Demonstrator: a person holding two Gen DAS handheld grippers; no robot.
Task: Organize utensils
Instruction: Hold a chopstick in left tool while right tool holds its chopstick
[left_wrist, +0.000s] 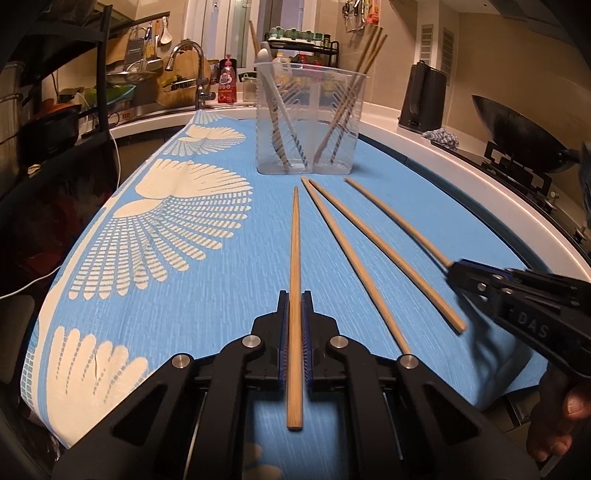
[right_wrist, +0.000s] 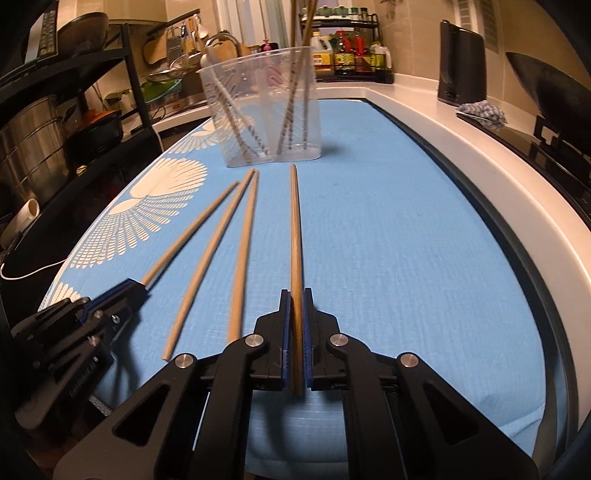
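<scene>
Several wooden chopsticks lie on a blue patterned cloth (left_wrist: 192, 295). My left gripper (left_wrist: 294, 295) is shut on one chopstick (left_wrist: 294, 240) that points at the clear plastic holder (left_wrist: 310, 118). My right gripper (right_wrist: 294, 293) is shut on another chopstick (right_wrist: 294, 221), the rightmost one, also seen in the left wrist view (left_wrist: 395, 218). Two loose chopsticks (left_wrist: 354, 262) lie between the grippers. The holder (right_wrist: 266, 110) has a divider, with a white spoon (left_wrist: 275, 99) on its left side and chopsticks (left_wrist: 351, 96) on its right.
A white counter edge (right_wrist: 480, 155) curves along the right. A black kettle (left_wrist: 424, 96), a wok (left_wrist: 528, 136) on the stove, a sink tap (left_wrist: 192, 70) and a spice rack (right_wrist: 347, 48) stand beyond the cloth. A black shelf rack (right_wrist: 74, 110) is at left.
</scene>
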